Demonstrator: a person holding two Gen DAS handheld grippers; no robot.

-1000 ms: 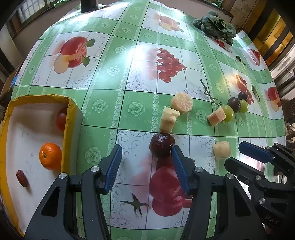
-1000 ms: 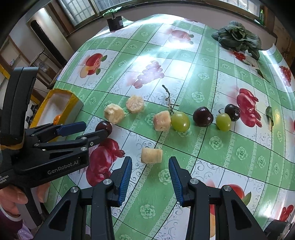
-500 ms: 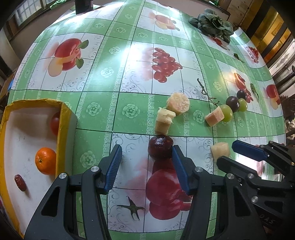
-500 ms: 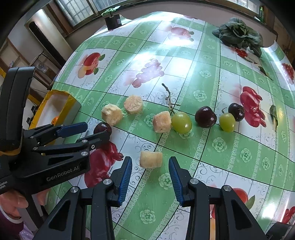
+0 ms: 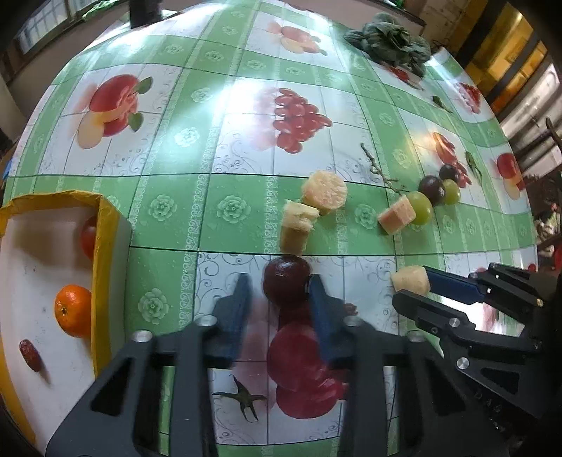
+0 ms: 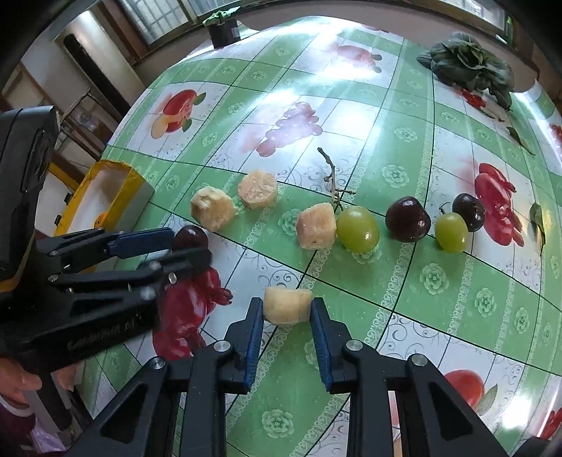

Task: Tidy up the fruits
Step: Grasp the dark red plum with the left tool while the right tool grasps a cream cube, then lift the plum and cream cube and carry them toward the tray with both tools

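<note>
My left claw brackets a dark cherry at lower centre, not quite clenched; my right claw grasps a yellow fruit chunk.

A leafy green vegetable and a dark pot sit far off.

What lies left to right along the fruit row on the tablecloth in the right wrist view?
Pale yellow fruit chunk → round pale yellow fruit slice → yellow-pink fruit cube → large green grape → big dark red cherry → small green grape → smaller dark cherry.
</note>
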